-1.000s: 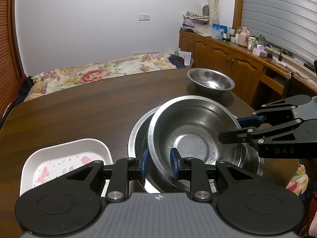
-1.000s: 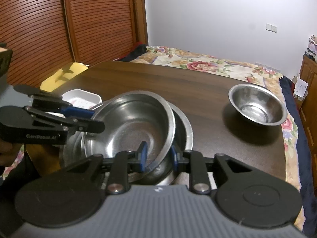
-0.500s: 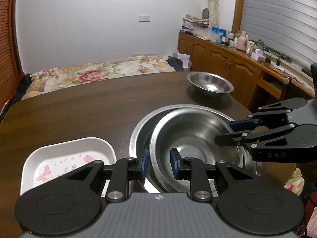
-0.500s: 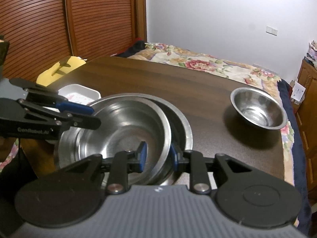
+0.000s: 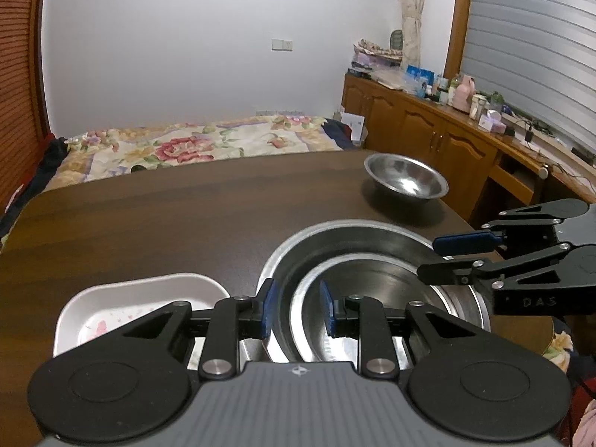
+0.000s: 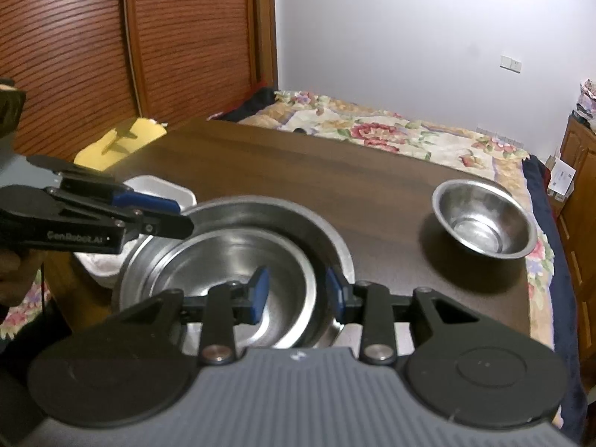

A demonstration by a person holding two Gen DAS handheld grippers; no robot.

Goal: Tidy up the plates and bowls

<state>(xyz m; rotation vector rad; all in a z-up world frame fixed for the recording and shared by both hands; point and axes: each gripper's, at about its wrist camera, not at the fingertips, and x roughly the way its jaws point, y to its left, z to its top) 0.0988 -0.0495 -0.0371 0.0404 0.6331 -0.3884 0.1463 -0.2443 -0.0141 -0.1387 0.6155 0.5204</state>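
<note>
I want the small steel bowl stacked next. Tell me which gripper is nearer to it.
Right. The right gripper sits at the nested bowls' rim on the side facing the small steel bowl. The left gripper is at their opposite rim, beside the white dish, so farther.

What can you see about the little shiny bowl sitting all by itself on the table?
The little bowl is round, looks like shiny steel, and has a thin rolled rim, sloping sides and a small flat bottom. It looks empty, with light glinting inside. It stands upright, open side up, on the dark wooden table near its far right edge, beside the flowery bedspread. Nothing touches it but the table; both grippers are away from it, at the bigger bowls.
</note>
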